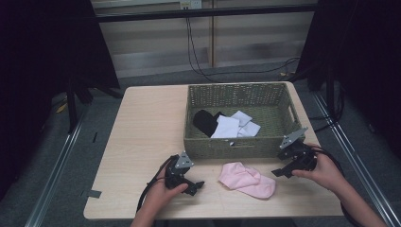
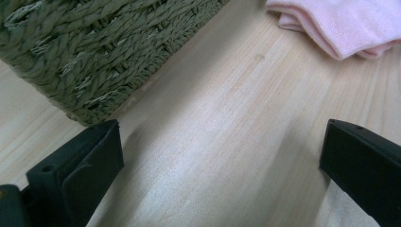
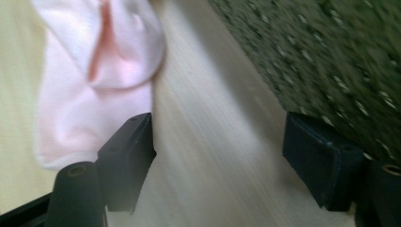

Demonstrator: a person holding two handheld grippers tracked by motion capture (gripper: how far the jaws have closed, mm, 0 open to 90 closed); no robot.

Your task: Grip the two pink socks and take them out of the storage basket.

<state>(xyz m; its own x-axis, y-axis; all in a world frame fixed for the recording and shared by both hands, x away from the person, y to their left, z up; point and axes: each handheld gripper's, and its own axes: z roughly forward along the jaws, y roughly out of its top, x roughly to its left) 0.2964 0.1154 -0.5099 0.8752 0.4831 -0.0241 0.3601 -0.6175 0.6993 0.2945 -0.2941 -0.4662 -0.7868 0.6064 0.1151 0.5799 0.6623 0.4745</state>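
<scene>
Inside basket (image 1: 198,97), overhead: folded socks (image 1: 227,125)

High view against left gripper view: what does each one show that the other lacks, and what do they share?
High view alone: black sock and white socks inside the basket, both hands, the right gripper, and the floor. Left gripper view alone: the left gripper close up, jaws wide apart over bare wood. Shared: basket, pink socks, table.

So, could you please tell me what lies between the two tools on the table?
The pink sock lies between the left tool and the right tool in the high view, on the table just in front of the basket.
</scene>
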